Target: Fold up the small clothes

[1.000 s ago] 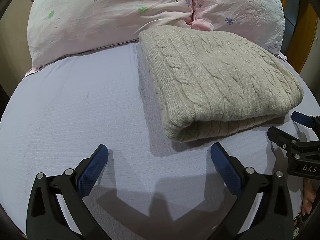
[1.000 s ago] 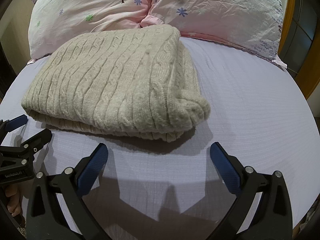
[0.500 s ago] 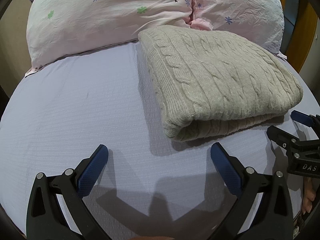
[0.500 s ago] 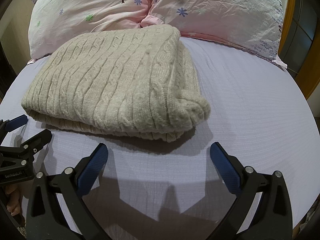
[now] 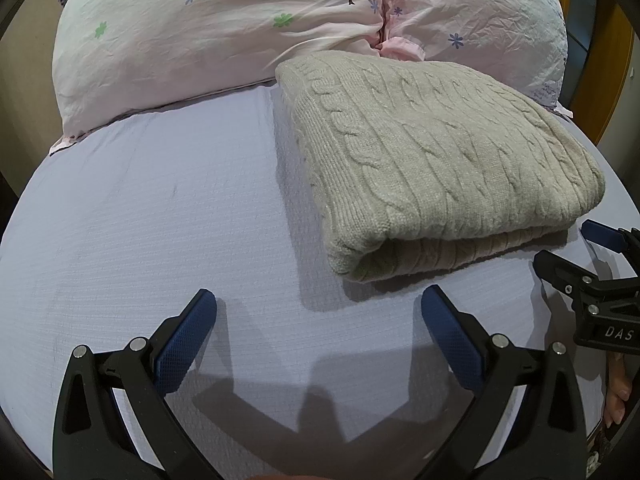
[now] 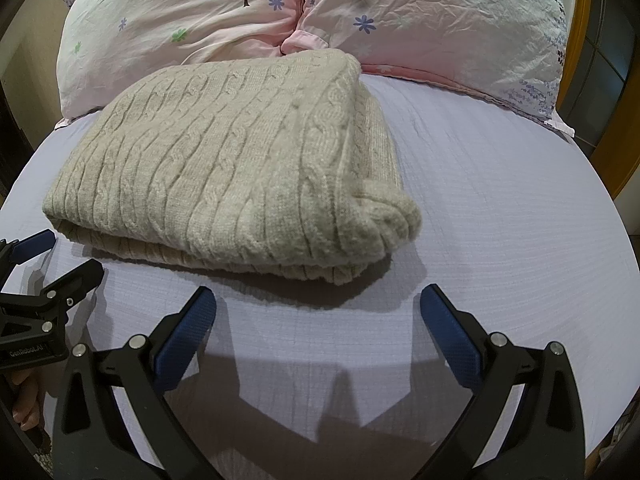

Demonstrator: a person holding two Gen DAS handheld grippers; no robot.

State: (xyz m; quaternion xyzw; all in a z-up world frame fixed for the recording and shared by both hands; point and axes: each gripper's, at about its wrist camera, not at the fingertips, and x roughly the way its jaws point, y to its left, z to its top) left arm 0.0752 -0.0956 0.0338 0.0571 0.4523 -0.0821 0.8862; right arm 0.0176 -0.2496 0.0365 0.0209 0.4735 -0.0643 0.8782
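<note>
Beige cable-knit sweater (image 5: 436, 160) lies folded in the left wrist view's upper right on the lavender sheet (image 5: 160, 208), left gripper (image 5: 318, 300) spread wide and empty below it. In the right wrist view the sweater fills the centre left, right gripper (image 6: 318, 300) likewise wide, holding nothing.

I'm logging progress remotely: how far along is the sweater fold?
Done: the beige cable-knit sweater lies folded in layers on the lavender bedsheet. In hand: nothing; the left gripper and right gripper are open, clear of it. Left: no other clothes are visible.
</note>
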